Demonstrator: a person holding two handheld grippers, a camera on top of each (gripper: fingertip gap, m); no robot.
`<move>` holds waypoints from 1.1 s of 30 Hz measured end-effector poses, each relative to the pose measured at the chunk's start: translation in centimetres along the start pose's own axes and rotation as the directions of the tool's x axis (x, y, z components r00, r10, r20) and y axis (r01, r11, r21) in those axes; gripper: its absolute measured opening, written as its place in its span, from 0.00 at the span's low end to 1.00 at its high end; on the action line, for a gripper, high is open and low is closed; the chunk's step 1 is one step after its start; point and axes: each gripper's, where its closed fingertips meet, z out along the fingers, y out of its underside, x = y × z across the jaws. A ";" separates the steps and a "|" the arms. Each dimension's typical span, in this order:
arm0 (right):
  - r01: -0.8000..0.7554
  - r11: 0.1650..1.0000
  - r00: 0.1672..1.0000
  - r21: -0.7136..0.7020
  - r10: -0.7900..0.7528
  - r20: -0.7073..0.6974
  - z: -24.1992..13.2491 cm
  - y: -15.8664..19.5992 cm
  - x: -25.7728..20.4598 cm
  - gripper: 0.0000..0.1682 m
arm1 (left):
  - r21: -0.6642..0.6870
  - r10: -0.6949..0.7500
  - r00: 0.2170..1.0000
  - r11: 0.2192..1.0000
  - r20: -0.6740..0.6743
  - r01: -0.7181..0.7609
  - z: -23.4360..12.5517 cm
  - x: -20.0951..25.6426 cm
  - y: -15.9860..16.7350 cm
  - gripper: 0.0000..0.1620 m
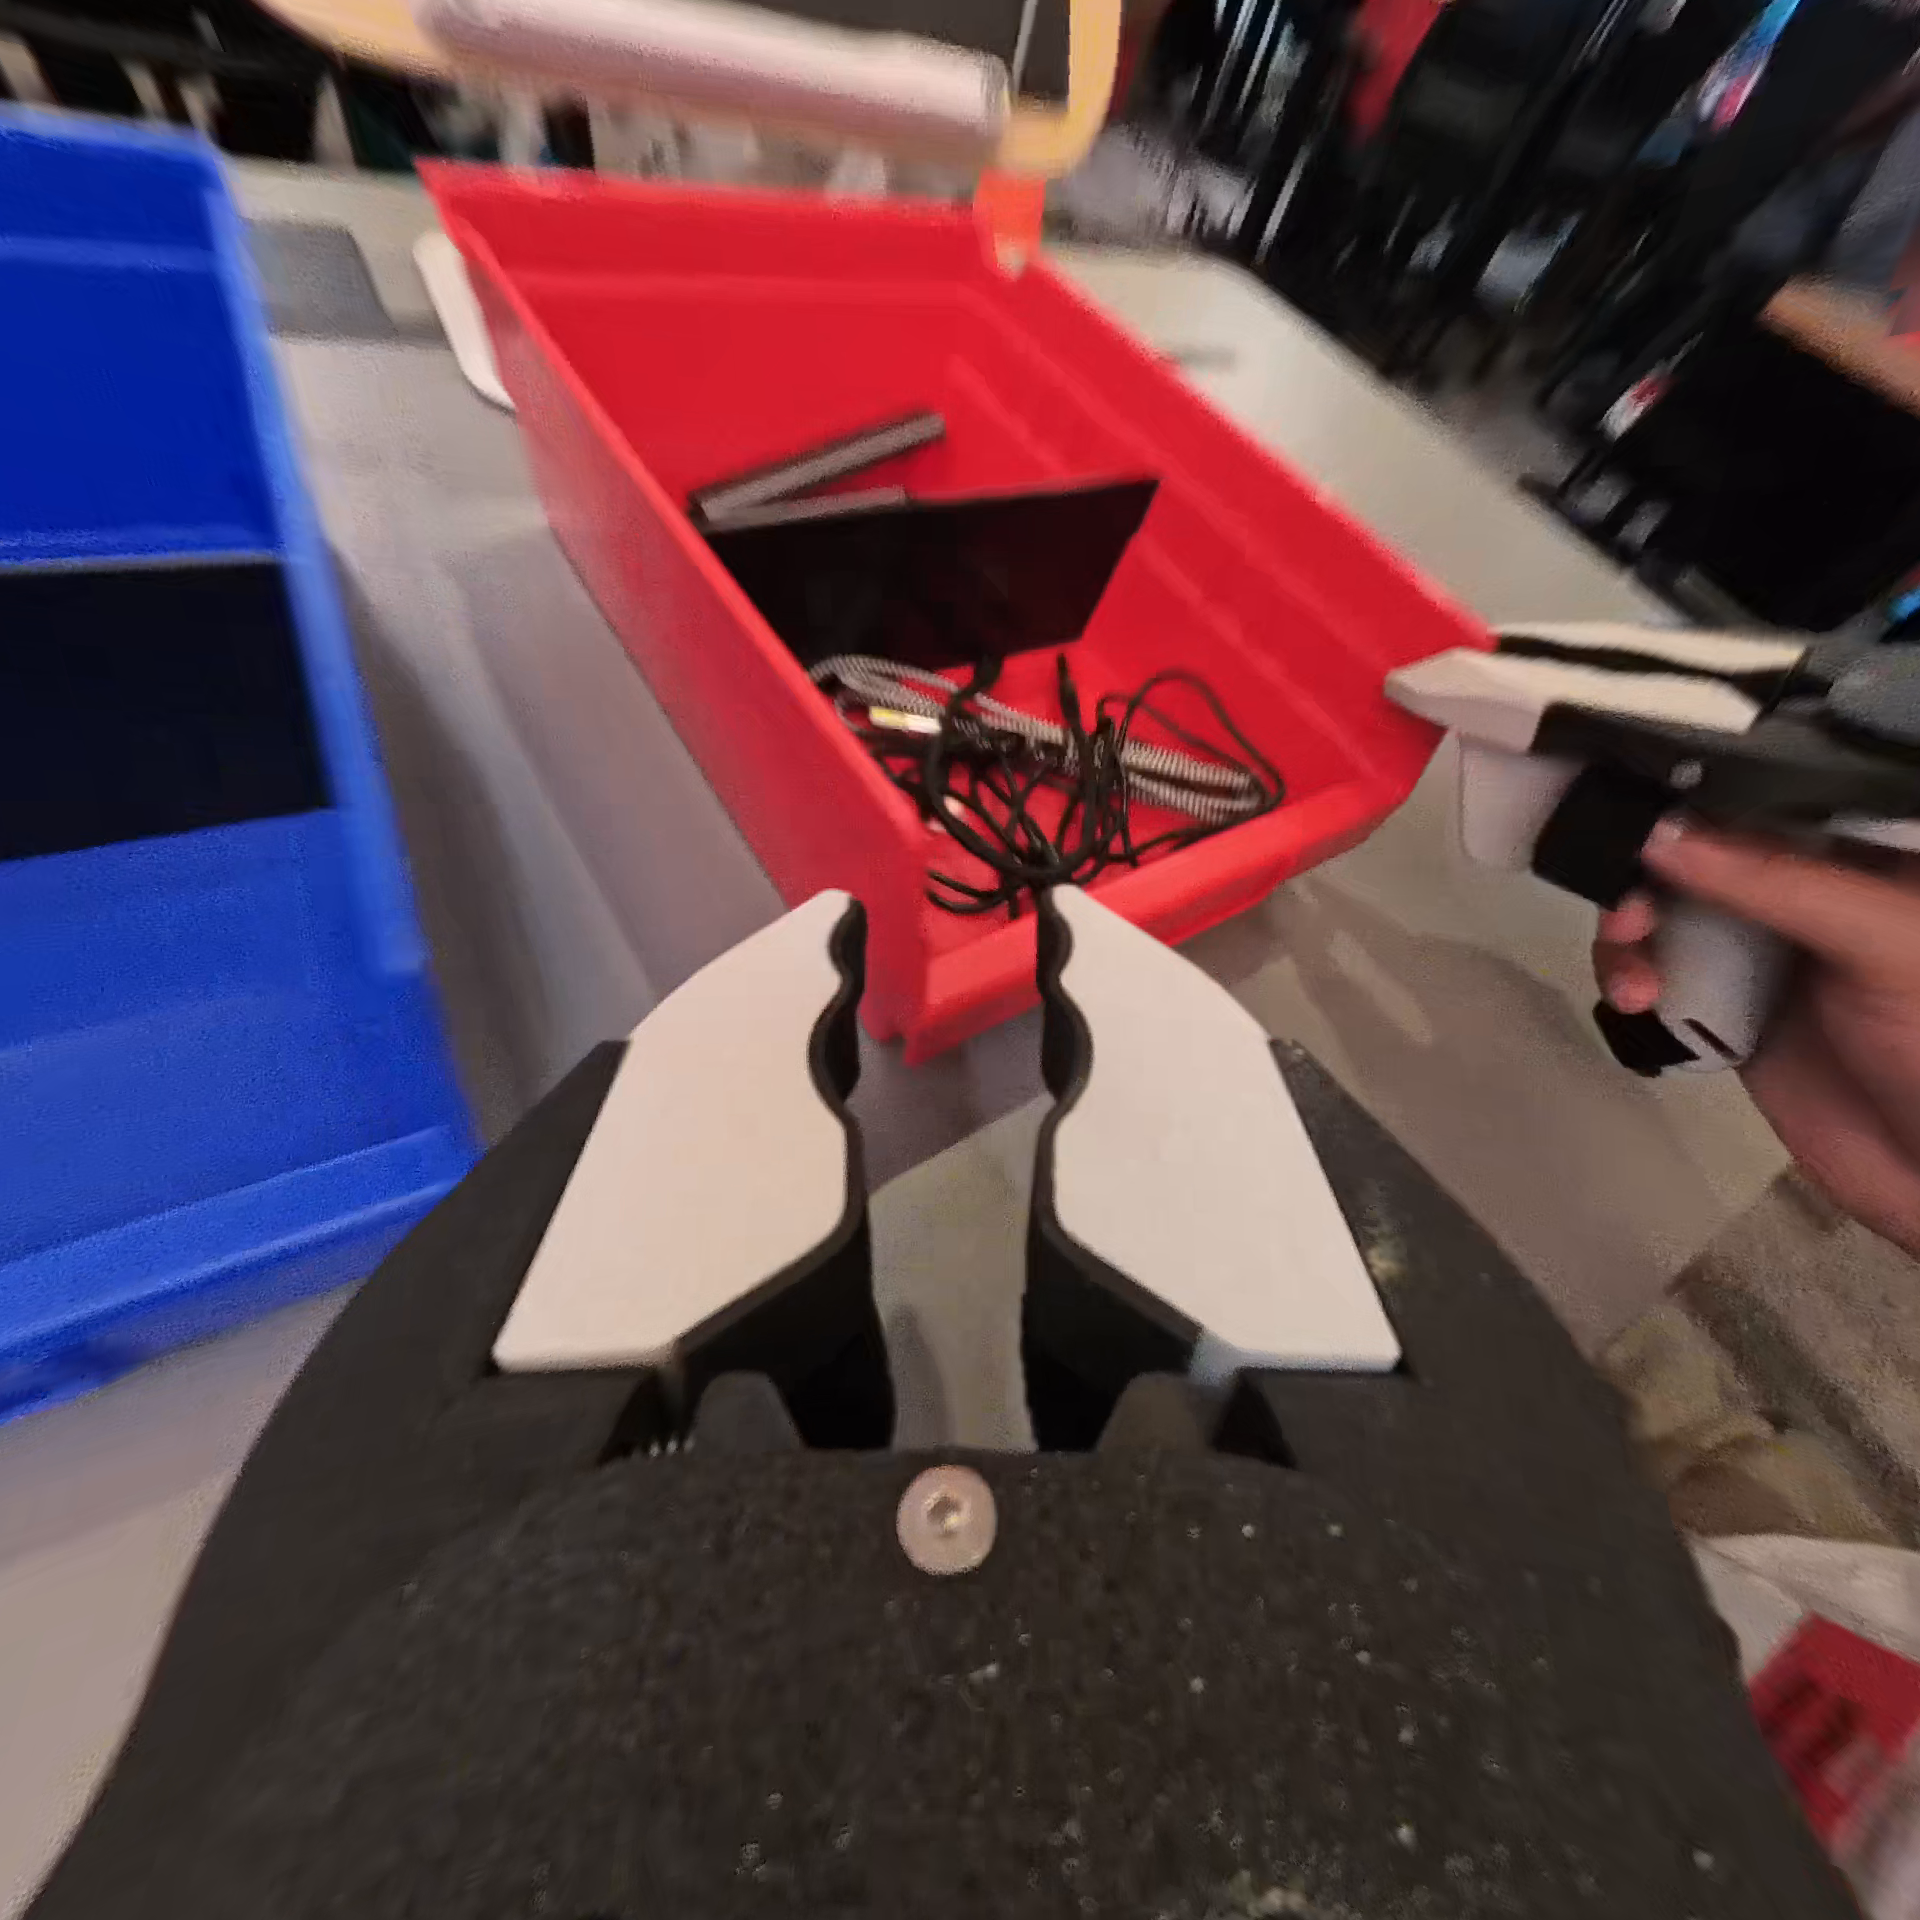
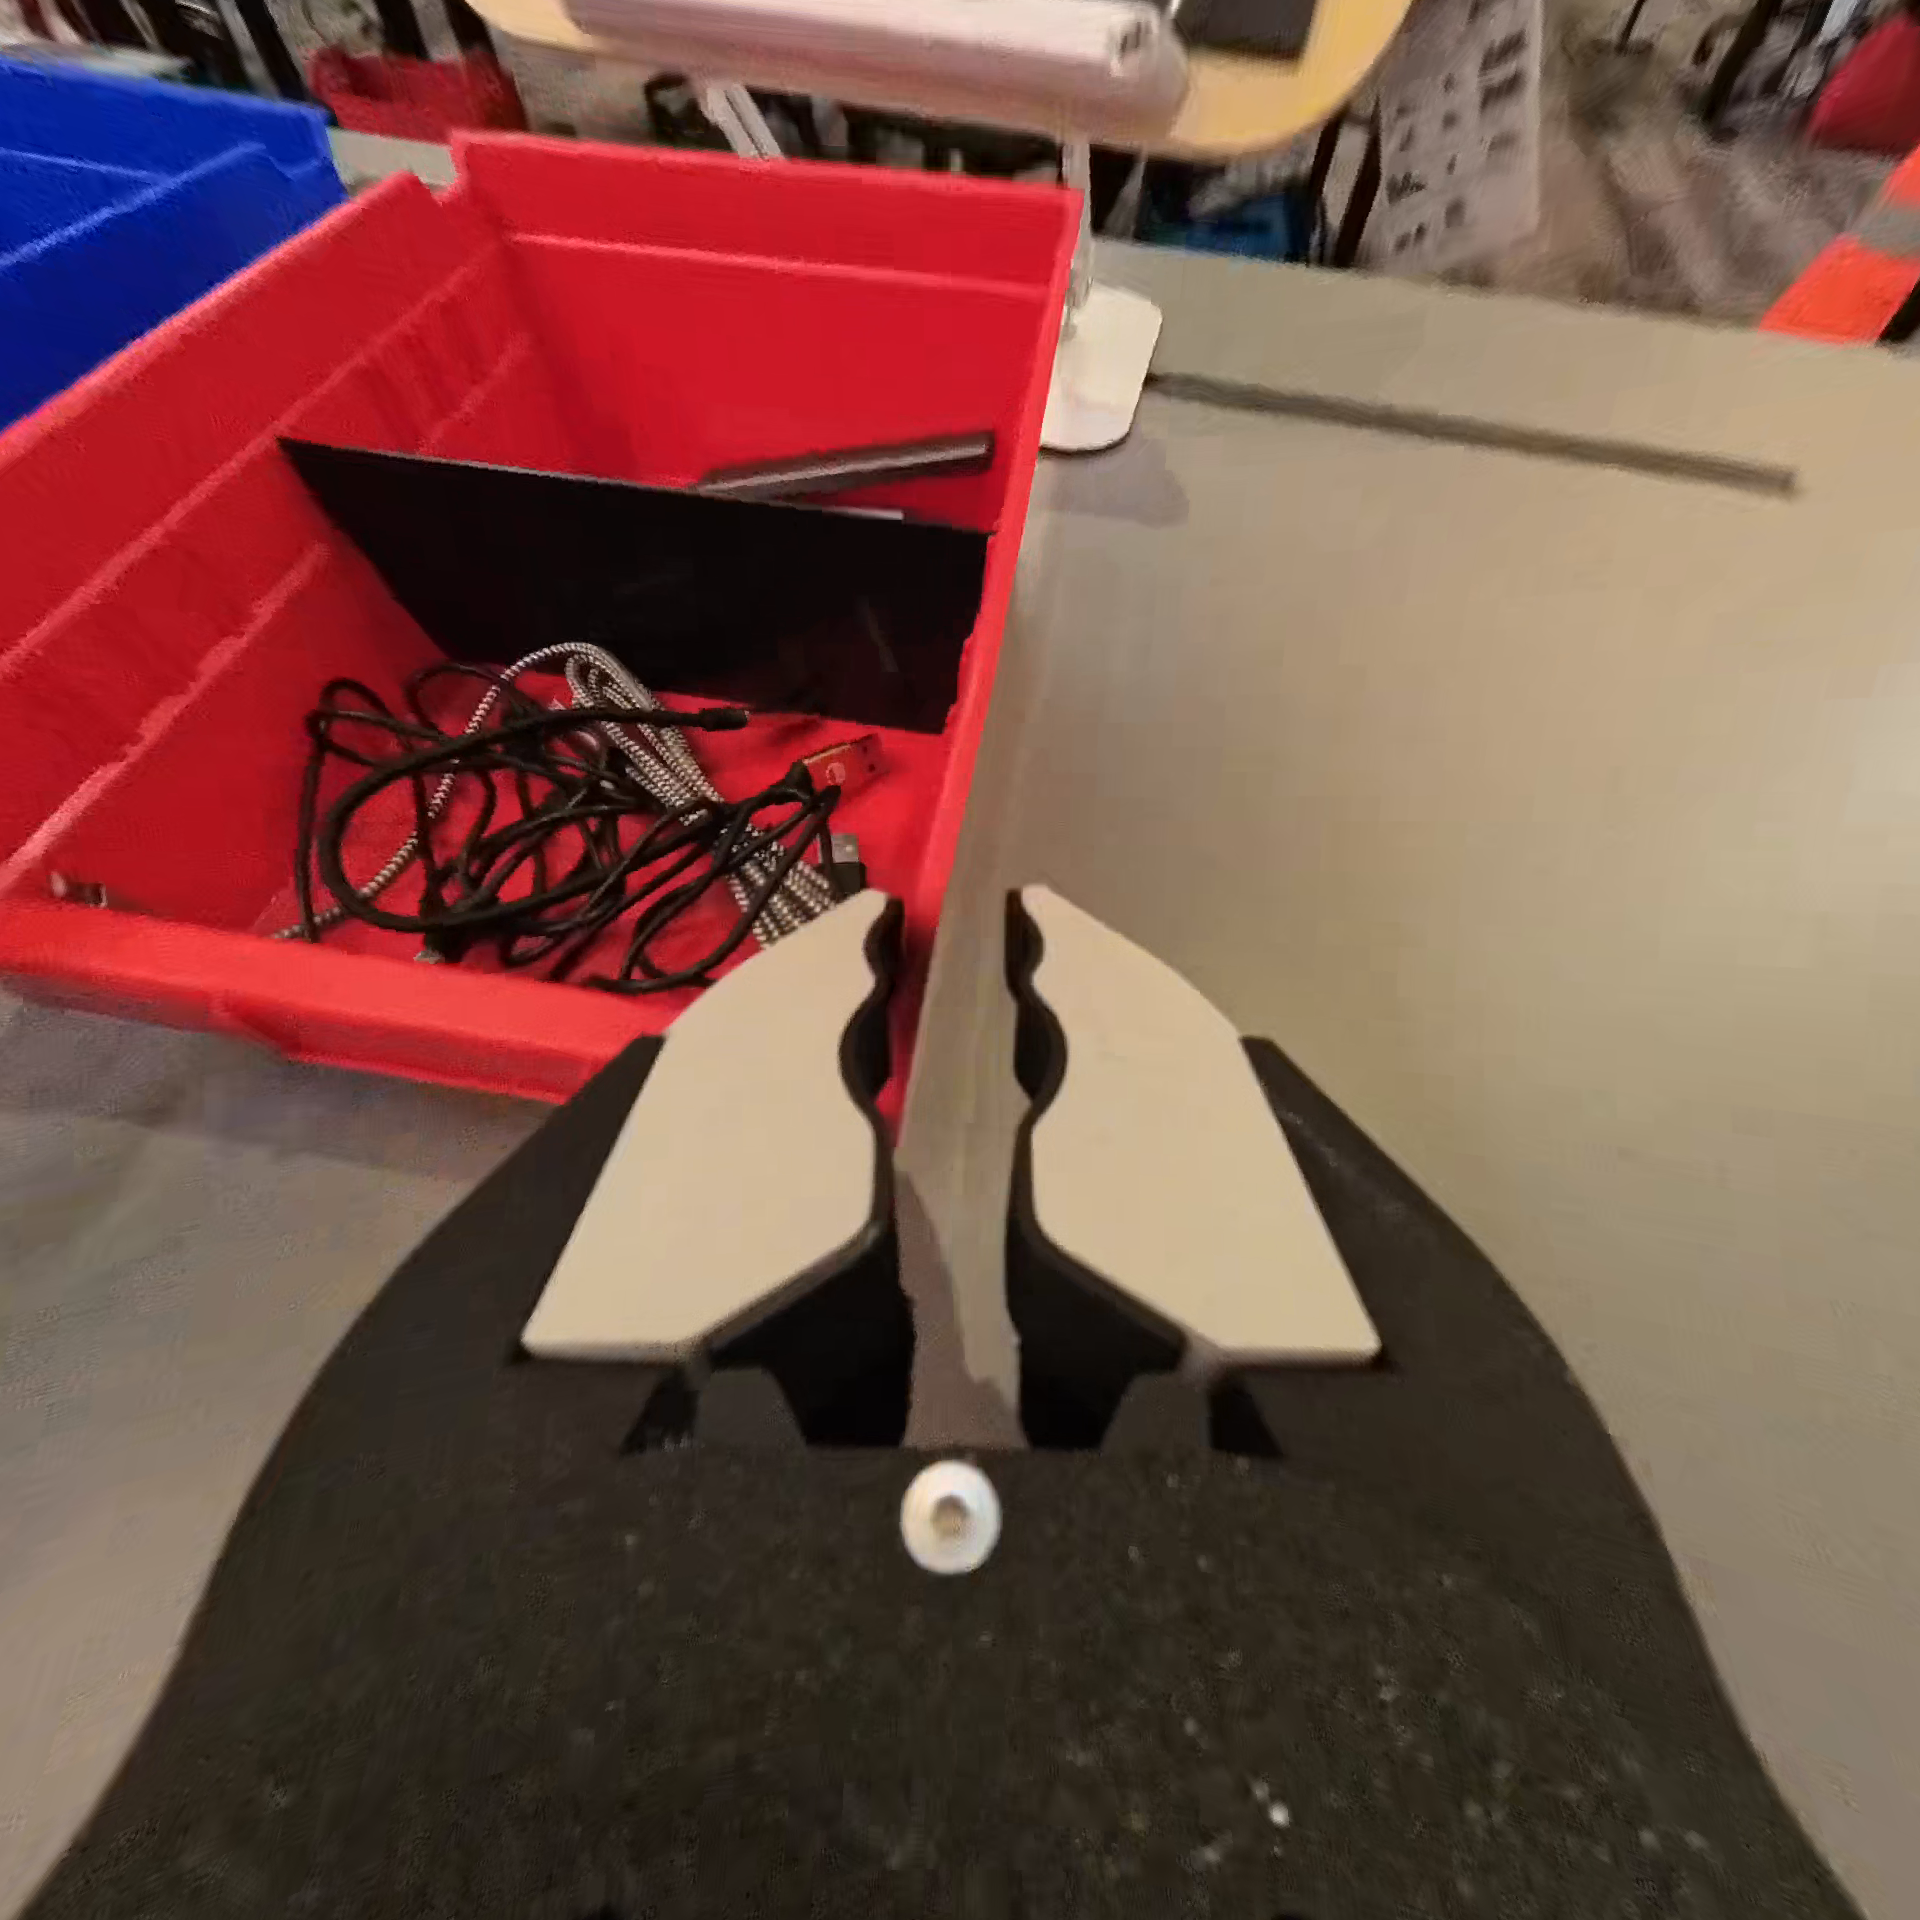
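Red bin (image 1: 665,343) sits on the grey table (image 1: 1351,416), open top toward both cameras. Inside, near the front: a tangle of thin black cables (image 1: 1039,790) mixed with a black-and-white braided cable (image 2: 623,707). Behind the tangle, a black flat panel (image 1: 935,571) leans across the bin; a dark bar-shaped item (image 1: 831,462) lies behind that, near the back wall.

Left gripper (image 1: 951,909): fingers spread with a clear gap between the tips, nothing pinched. Hangs just in front of the bin's front corner; in this view its tips line up with the near end of the cable tangle, contact not discernible.

Right gripper (image 2: 951,904): fingers apart, narrower gap, nothing between them. Positioned at the bin's right front corner, its left finger over the bin wall. In the left wrist view it (image 1: 1455,696) appears beside the bin's right rim, held by a hand (image 1: 1787,997).

Blue bin (image 1: 156,727) stands to the left of the red one. White lamp base (image 2: 1101,364) sits behind the red bin.
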 end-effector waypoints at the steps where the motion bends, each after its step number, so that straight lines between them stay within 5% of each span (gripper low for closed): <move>1: 0.054 0.998 0.999 0.035 -0.054 -0.006 -1.2 -0.8 0.2 0.11 | 0.047 0.018 0.998 0.999 0.054 -0.020 -2.1 -2.0 -1.0 0.15; 5: 0.191 0.975 0.981 0.118 -0.195 0.021 -4.5 -3.1 -1.6 0.09 | 0.021 0.083 0.886 0.994 0.456 -0.104 -10.6 -17.0 -1.3 0.13; 10: 0.236 0.964 0.931 0.119 -0.260 0.258 -4.0 -3.3 -10.6 0.15 | -0.025 -0.034 0.857 0.998 0.514 0.055 -13.7 -26.6 1.5 0.21; 14: 0.205 0.975 0.843 0.088 -0.221 0.490 -3.5 -2.3 -20.0 0.17 | 0.008 -0.040 0.938 0.999 0.344 0.040 -10.1 -26.3 0.3 0.22; 17: 0.165 0.986 0.774 0.000 -0.129 0.619 -2.8 -0.6 -26.1 0.17 | -0.093 -0.022 0.938 0.994 0.347 0.058 -8.1 -27.0 1.9 0.04; 26: 0.151 0.986 0.852 -0.072 -0.094 0.514 0.7 1.1 -30.0 0.21 | -0.104 -0.069 0.872 0.985 0.484 0.135 -14.4 -21.1 6.0 0.03; 33: 0.227 0.973 0.893 -0.029 -0.196 0.406 1.2 -1.0 -28.8 0.03 | -0.100 0.065 0.776 0.995 0.628 -0.002 -18.4 -16.3 6.3 0.05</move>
